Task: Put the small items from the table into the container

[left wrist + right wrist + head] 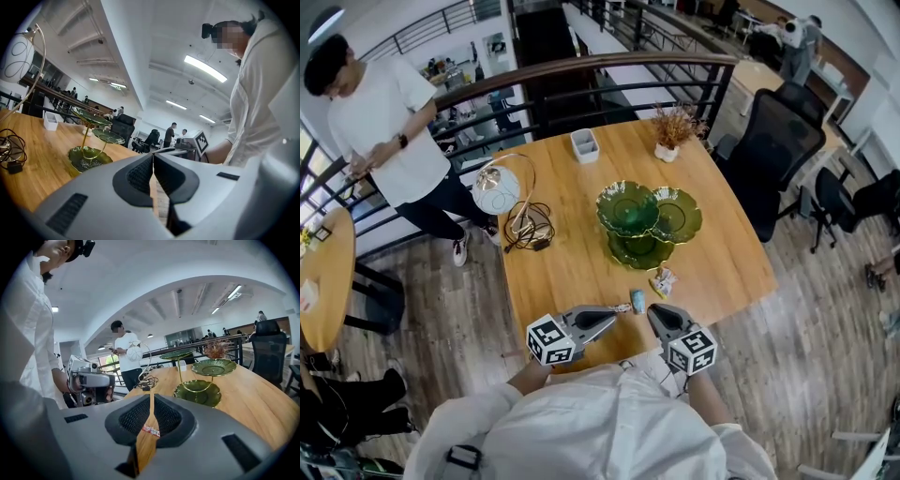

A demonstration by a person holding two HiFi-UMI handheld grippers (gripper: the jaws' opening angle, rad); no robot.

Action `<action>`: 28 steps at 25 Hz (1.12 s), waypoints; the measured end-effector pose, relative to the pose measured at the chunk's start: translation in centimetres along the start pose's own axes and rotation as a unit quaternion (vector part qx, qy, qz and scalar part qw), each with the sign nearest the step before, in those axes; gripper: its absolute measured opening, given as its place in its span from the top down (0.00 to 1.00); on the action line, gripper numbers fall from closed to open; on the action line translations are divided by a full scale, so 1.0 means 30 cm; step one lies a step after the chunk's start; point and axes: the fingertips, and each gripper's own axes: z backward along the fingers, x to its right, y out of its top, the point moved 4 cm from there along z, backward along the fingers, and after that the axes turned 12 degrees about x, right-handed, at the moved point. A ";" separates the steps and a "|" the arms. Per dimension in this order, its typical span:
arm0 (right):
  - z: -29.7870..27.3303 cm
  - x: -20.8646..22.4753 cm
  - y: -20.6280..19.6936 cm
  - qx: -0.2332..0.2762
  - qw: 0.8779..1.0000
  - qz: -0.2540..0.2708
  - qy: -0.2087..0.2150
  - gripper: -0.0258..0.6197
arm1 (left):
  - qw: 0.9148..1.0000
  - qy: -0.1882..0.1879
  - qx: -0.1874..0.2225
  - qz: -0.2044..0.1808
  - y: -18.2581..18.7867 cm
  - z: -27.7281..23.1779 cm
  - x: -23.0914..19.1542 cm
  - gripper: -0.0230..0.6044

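Note:
Near the table's front edge lie a teal packet [637, 300] and a white printed packet [662, 281]. My left gripper [615, 312] points right along that edge, its pads together [153, 161], with nothing seen between them. A tiny item [624, 307] lies at its tip; whether they touch, I cannot tell. My right gripper [654, 311] is just right of the teal packet, jaws closed to a thin slit [153, 404]. A red-and-white wrapper [151, 430] shows in that slit; whether it is pinched or lying on the table is unclear.
A green three-tier dish stand [643, 221] stands mid-table, a white box [584, 145] and a potted dry plant [671, 131] at the back. A globe lamp [497, 188] and tangled cables [529, 230] sit at the left. A person [386, 122] stands beyond the left corner.

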 end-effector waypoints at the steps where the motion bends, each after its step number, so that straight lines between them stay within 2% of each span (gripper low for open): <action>1: -0.009 0.004 -0.004 -0.004 1.000 0.001 0.002 0.94 | 1.000 0.001 0.000 0.000 0.000 0.003 -0.001 0.95; 11: -0.083 0.037 -0.047 -0.034 0.999 0.005 0.003 0.94 | 1.000 0.008 0.008 0.001 0.013 0.023 -0.024 0.95; 17: -0.110 0.067 -0.073 -0.047 0.999 0.007 -0.015 0.93 | 1.000 0.008 0.009 0.001 0.016 0.030 -0.030 0.95; 23: -0.120 0.083 -0.121 -0.072 0.997 0.002 -0.022 0.88 | 1.000 0.009 0.008 0.001 0.023 0.035 -0.030 0.95; 28: -0.131 0.107 -0.179 -0.097 0.995 -0.014 -0.024 0.76 | 1.000 0.011 0.011 0.001 0.024 0.043 -0.037 0.95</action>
